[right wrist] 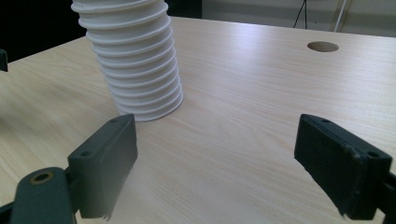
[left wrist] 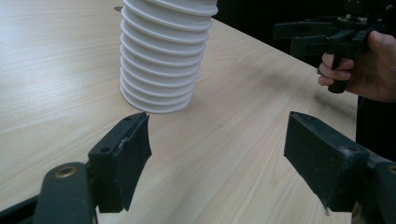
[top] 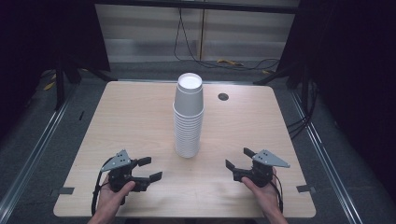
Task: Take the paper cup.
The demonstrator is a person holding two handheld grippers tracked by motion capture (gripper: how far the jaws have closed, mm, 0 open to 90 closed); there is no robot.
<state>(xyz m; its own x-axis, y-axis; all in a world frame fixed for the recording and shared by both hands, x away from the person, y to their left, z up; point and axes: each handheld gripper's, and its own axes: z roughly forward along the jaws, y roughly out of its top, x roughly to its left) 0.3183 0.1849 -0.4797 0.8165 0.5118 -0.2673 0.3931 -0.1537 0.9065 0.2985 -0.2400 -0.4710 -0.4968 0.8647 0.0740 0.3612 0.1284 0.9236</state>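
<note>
A tall stack of white paper cups stands upside down in the middle of the wooden table. My left gripper rests near the front left, held by a hand, its jaws wide apart and empty. At the front right, my right gripper is held the same way, open with nothing between its jaws. In the left gripper view the stack rises just beyond the left gripper, and the right gripper shows far off in a hand. The right gripper view has the stack ahead of the right gripper, to the left.
A round cable hole sits in the table's back right part, also seen as the hole in the right gripper view. Dark floor with rails and cables surrounds the table. Bare wood lies on both sides of the stack.
</note>
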